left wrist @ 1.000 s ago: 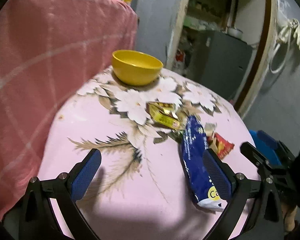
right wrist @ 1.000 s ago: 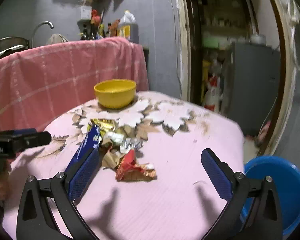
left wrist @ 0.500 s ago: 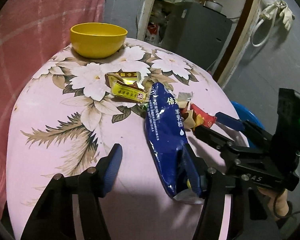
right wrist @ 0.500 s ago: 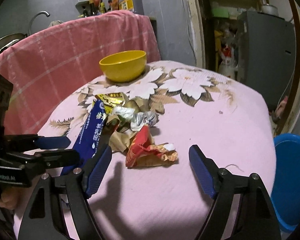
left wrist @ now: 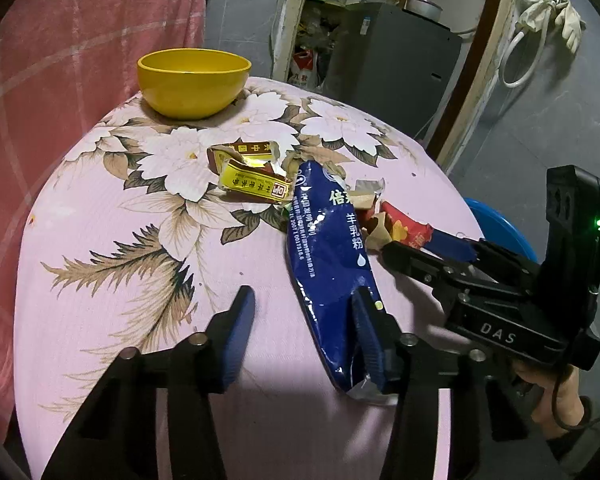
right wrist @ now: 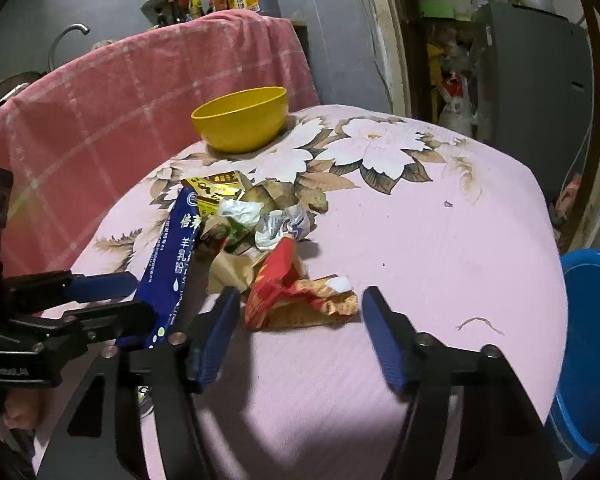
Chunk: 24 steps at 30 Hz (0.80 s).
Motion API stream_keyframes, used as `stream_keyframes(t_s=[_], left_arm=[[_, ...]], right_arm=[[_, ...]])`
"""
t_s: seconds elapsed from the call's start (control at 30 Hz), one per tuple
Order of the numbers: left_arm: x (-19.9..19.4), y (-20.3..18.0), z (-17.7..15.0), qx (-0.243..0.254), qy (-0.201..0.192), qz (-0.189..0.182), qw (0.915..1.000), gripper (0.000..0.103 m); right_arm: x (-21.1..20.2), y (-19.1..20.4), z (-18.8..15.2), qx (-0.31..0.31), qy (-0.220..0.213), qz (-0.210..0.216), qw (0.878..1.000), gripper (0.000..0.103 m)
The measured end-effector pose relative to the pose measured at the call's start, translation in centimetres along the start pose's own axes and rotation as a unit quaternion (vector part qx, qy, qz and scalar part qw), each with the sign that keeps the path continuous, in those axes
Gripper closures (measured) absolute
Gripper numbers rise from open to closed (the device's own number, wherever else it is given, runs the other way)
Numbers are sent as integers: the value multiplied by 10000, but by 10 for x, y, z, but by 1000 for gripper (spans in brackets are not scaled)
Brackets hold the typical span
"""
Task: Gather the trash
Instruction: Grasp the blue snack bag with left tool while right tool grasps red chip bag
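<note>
A heap of trash lies on the pink flowered table. A long blue pouch lies nearest my left gripper, which is open, its right finger resting on the pouch's near end. The pouch also shows in the right wrist view. A red and gold wrapper lies between the fingers of my open right gripper. Gold cartons, a white crumpled wrapper and brown paper lie behind. My right gripper also shows in the left wrist view.
A yellow bowl stands at the table's far side. A blue bucket stands on the floor to the right of the table. A pink checked cloth hangs to the left. A grey cabinet stands in the doorway behind.
Both grippers moved in toward the trash and narrowed their openings. My left gripper came onto the blue pouch's near end; my right gripper came around the red and gold wrapper.
</note>
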<state>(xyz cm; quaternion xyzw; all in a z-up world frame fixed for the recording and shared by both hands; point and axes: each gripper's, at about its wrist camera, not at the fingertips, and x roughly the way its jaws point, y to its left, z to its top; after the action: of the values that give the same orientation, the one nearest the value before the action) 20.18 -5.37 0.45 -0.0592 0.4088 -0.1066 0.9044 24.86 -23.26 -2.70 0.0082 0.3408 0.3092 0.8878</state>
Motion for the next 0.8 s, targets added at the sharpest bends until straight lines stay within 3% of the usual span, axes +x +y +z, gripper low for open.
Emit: stream_keyframes(t_s=[0.2, 0.37, 0.57, 0.8], left_arm=[[4, -3, 4, 38, 156, -171, 9997, 88], [4, -5, 5, -98, 215, -213, 9995, 97], [-6, -12, 3, -109, 42, -262, 9996, 100], [-30, -28, 0, 214, -493, -176, 9984, 102]], right_arm=[[1, 3, -1, -91, 18, 122, 9999, 53], [-3, 6, -1, -96, -38, 180, 9998, 54], [-16, 3, -1, -30, -230, 161, 9996, 54], [-33, -3, 0, 58, -499, 112, 9987, 55]])
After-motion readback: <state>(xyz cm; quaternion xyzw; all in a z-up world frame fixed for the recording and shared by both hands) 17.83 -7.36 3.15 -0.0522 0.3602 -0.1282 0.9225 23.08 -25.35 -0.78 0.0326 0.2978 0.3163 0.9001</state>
